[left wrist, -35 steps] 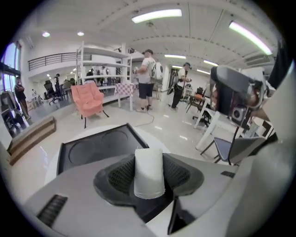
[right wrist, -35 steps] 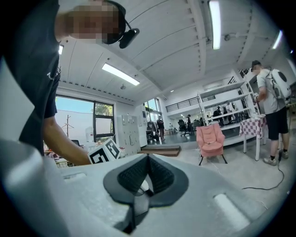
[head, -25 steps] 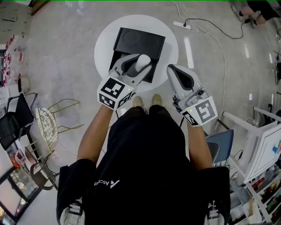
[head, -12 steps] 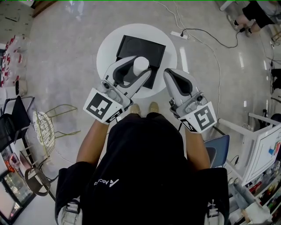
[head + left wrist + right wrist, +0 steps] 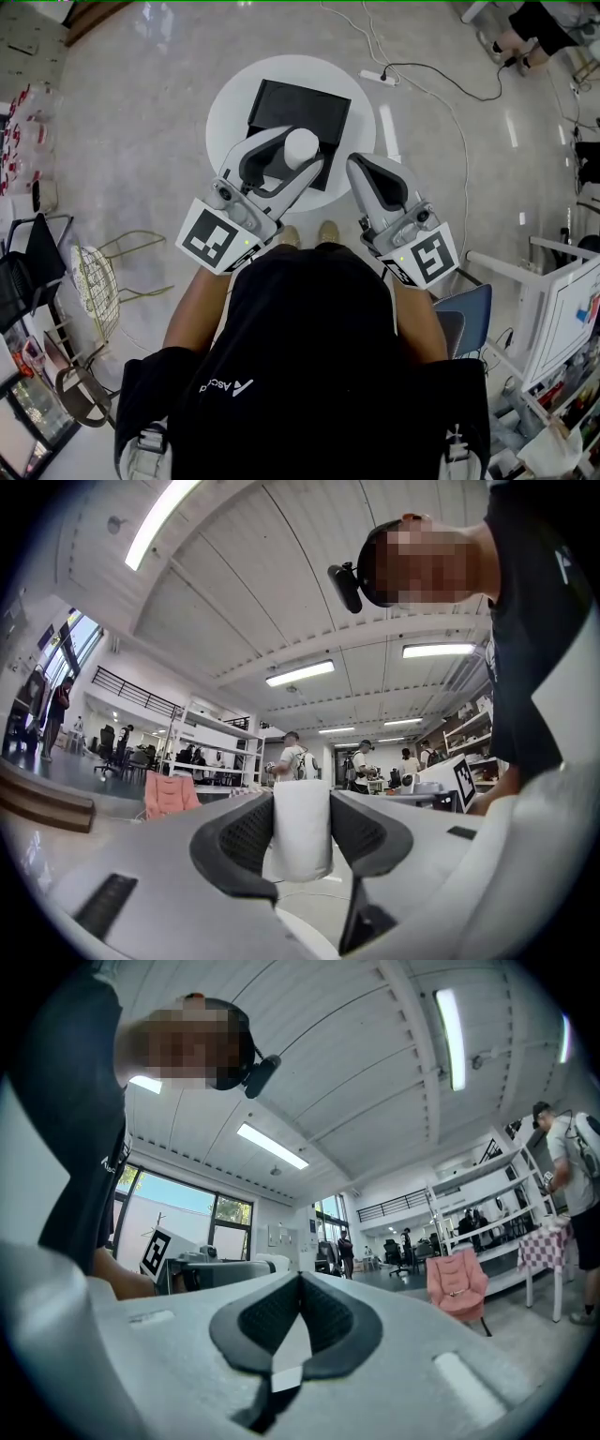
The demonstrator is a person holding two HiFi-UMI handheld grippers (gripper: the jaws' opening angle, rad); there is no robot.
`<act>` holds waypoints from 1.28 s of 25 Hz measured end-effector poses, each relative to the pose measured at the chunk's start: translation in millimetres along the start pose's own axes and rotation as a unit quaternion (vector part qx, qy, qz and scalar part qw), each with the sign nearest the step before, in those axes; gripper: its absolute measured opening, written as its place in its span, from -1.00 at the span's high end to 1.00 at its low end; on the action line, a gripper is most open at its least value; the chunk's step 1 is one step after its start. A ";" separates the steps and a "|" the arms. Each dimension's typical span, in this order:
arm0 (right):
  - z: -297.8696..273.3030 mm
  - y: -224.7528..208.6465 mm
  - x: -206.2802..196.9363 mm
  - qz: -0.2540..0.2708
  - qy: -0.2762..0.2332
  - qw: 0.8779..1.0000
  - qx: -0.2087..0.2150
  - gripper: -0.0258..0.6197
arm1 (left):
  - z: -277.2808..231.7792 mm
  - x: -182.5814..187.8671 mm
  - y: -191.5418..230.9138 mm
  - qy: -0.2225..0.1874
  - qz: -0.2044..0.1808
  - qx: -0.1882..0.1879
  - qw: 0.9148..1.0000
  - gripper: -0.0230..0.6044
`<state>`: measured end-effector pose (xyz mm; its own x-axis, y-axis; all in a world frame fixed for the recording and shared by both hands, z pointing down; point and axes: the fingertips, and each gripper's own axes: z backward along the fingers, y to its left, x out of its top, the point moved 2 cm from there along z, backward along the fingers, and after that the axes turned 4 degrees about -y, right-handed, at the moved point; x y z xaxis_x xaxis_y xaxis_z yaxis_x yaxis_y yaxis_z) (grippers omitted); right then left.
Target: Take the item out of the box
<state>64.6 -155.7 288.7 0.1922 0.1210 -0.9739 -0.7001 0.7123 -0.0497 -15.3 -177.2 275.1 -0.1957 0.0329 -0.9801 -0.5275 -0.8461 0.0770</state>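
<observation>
In the head view my left gripper [image 5: 298,150] is shut on a white rounded cylinder [image 5: 302,144], held up above the open black box [image 5: 286,103] on the round white table [image 5: 228,105]. The left gripper view points upward; the white cylinder [image 5: 301,829] stands upright, pressed between the two dark pads [image 5: 236,841]. My right gripper [image 5: 360,171] hovers at the table's near right edge, beside the left one. Its jaws meet at the tips in the right gripper view, where the right gripper [image 5: 299,1309] holds nothing.
A power strip [image 5: 379,51] with cables lies on the floor beyond the table. A wire chair [image 5: 101,274] stands at the left, a blue seat [image 5: 474,306] and a white frame [image 5: 553,281] at the right. People stand among shelves in the background.
My left gripper has risen toward the head camera with the white cylinder in it, away from the box. The right gripper shifted slightly left and stayed shut.
</observation>
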 end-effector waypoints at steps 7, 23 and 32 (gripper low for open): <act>-0.7 3.5 -2.7 0.003 -0.002 1.000 -0.004 0.92 | 0.8 3.6 -4.0 -0.012 0.000 -0.016 1.000 0.35; 0.0 4.2 -6.3 0.008 0.005 1.000 -0.006 0.92 | 0.3 5.5 -2.7 -0.015 0.001 -0.016 1.000 0.35; -0.2 0.9 -7.7 0.007 0.002 1.000 -0.011 0.92 | -0.1 6.2 1.5 -0.021 0.001 -0.013 1.000 0.35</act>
<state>62.3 -156.2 296.1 0.1801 0.1282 -0.9752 -0.7182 0.6946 -0.0413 -17.2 -178.3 269.1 -0.2321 0.0535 -0.9712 -0.5056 -0.8597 0.0734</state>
